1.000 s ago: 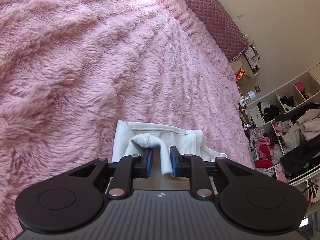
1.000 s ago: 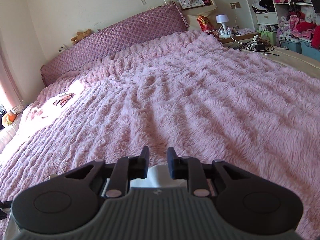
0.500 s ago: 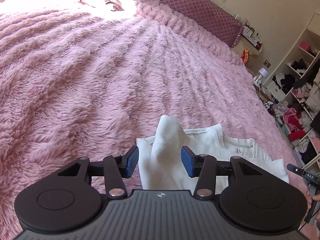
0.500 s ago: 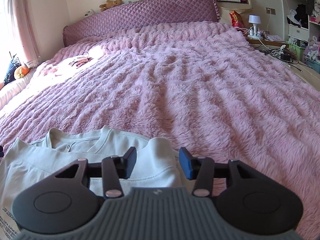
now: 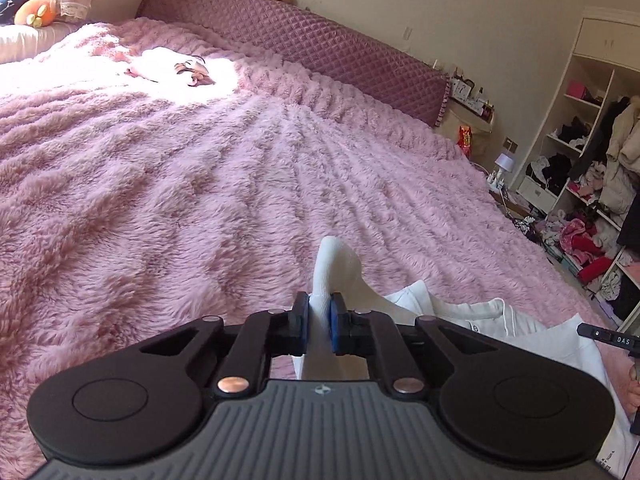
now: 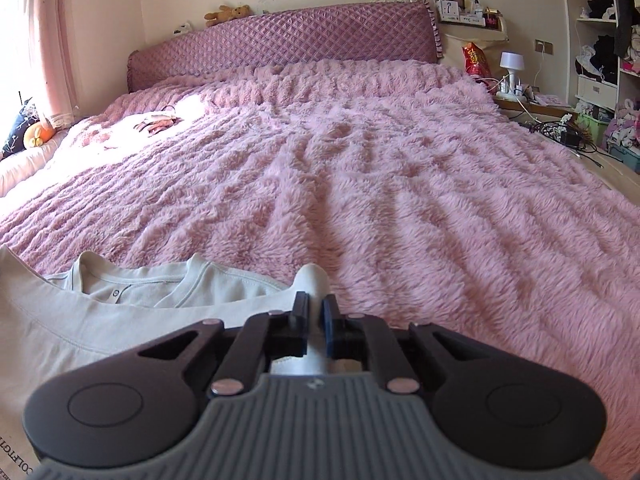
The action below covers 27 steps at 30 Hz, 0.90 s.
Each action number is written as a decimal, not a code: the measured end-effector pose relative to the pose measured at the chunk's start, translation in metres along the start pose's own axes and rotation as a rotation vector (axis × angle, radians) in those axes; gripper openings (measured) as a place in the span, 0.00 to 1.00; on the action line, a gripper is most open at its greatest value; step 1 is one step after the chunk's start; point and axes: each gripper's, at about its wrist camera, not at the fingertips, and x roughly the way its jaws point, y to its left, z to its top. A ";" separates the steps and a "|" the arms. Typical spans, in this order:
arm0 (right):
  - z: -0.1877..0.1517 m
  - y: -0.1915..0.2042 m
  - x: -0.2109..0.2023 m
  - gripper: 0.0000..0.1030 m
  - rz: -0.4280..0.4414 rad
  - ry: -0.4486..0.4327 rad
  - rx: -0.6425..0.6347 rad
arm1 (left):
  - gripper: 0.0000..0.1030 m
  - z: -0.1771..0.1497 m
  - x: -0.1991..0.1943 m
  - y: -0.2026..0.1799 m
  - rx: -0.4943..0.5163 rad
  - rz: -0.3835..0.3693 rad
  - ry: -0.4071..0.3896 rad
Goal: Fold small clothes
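Pinching a bunched fold of the white shirt [image 5: 516,332] in my left gripper [image 5: 319,322], I have the right gripper [image 6: 316,318] clamped narrow on another fold. The shirt lies on the pink plush blanket [image 6: 400,184], collar away from me. To fold well, I judge both grips should lift evenly and keep the edge taut so it lands square. Readable writing: "DAS" on a black bar [image 5: 608,337] at the left view's edge; print at the shirt's hem is cut off.
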 end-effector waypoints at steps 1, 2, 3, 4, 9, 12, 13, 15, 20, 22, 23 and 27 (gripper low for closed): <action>0.002 0.000 -0.002 0.01 -0.007 -0.016 0.000 | 0.11 0.001 0.002 0.000 -0.010 0.015 0.002; 0.002 0.001 -0.001 0.01 -0.020 -0.019 -0.005 | 0.11 0.000 0.006 0.001 -0.013 0.037 0.016; 0.002 0.001 0.003 0.01 -0.035 -0.009 -0.008 | 0.11 -0.001 0.012 0.001 -0.016 0.056 0.039; 0.001 0.001 0.008 0.01 -0.053 -0.002 -0.005 | 0.11 -0.003 0.019 0.001 -0.019 0.077 0.063; -0.011 0.001 0.036 0.00 -0.122 0.067 -0.006 | 0.20 -0.010 0.048 0.004 -0.007 0.174 0.174; -0.012 -0.001 0.035 0.09 -0.127 0.067 0.007 | 0.36 -0.005 0.041 0.008 -0.037 0.197 0.182; -0.010 -0.001 0.027 0.24 -0.135 0.054 0.018 | 0.37 -0.002 0.034 0.009 -0.050 0.192 0.179; -0.008 -0.003 0.008 0.30 -0.136 0.020 0.020 | 0.38 0.003 0.017 0.010 -0.051 0.179 0.156; -0.019 -0.015 -0.077 0.30 0.004 0.000 0.038 | 0.38 -0.004 -0.065 0.010 -0.059 0.017 0.095; -0.034 -0.017 -0.109 0.30 0.037 0.026 0.027 | 0.38 -0.020 -0.100 0.009 -0.059 -0.020 0.083; -0.041 -0.017 -0.120 0.30 0.042 0.034 0.021 | 0.38 -0.029 -0.116 0.008 -0.058 -0.029 0.080; -0.078 -0.015 -0.166 0.35 0.064 0.082 0.006 | 0.38 -0.064 -0.161 0.007 -0.067 -0.071 0.088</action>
